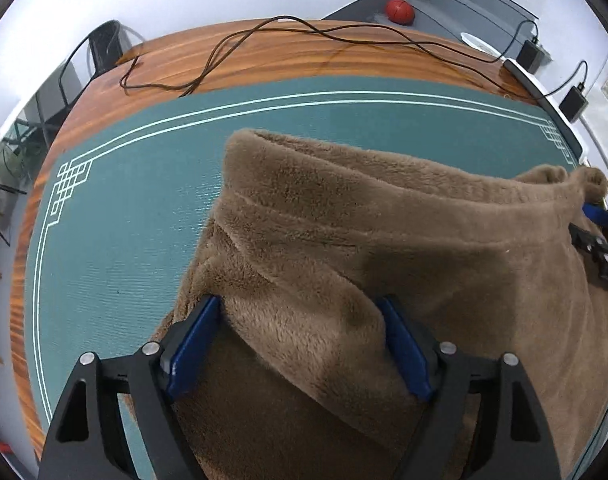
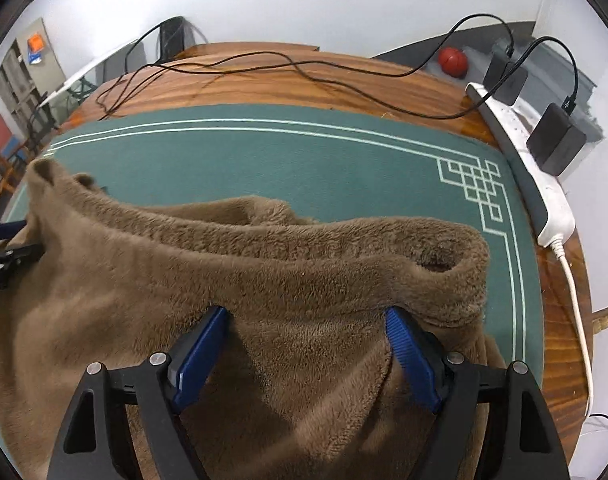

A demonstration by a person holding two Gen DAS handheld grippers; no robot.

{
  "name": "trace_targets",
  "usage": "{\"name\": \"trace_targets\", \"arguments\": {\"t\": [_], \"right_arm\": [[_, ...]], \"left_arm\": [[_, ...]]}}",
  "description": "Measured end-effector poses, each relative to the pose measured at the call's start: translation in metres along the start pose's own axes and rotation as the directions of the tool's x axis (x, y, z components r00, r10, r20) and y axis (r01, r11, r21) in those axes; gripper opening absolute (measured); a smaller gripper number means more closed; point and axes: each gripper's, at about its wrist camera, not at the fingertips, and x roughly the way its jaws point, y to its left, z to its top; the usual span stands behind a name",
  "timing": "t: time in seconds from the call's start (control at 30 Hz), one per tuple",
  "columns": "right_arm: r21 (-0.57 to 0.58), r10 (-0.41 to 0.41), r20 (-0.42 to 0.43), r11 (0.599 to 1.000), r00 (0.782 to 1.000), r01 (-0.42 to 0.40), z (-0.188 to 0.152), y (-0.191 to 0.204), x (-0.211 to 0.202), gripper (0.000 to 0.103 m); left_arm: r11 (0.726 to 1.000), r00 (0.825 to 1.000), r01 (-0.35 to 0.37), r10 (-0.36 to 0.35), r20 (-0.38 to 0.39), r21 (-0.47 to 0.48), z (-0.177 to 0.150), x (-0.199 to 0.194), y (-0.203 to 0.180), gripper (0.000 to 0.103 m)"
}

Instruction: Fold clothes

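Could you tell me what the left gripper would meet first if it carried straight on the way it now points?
Most likely the fluffy brown fleece garment: it already fills the space between the left gripper's open jaws. The green mat probably lies beneath, though depth is unclear.

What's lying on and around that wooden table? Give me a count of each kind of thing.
Fluffy brown fleece garment: 1
Green mat with white border lines: 1
White power strip: 1
Black plug-in adapters: 2
Red-orange ball: 1
Total: 6
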Motion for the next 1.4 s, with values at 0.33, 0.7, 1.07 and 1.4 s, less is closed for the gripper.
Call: {"name": "trace_targets", "arguments": {"t": [0.33, 0.7, 1.07, 1.4], "right_arm": [[0.003, -0.005, 0.047, 1.0, 0.999, 0.005, -0.004, 0.011, -0.025, 0.085], [-0.026, 0.074, -0.034, 0.997, 0.997, -0.075, 0.009, 0.035, -0.004, 0.085], [-0.013, 0.052, -0.001, 0.999, 0.999, -0.052, 0.008, 0.032, -0.005, 0.091], [0.247, 0.202, 0.24, 0.933, 0.95, -0.261, -0.098, -0.014, -0.122, 0.091]], "left_arm": [[0.998, 0.999, 0.005, -0.007, 0.035, 0.061, 0.009, -0.021, -0.024, 0.086], [0.997, 0.997, -0.072, 0.072, -0.029, 0.0, 0.049, 0.018, -0.033, 0.091], [0.999, 0.999, -0.044, 0.044, 0.001, -0.025, 0.023, 0.0, -0.018, 0.096], [0.999, 0.999, -0.026, 0.027, 0.047, -0.042, -0.027, -0.055, -0.014, 0.096]]}}
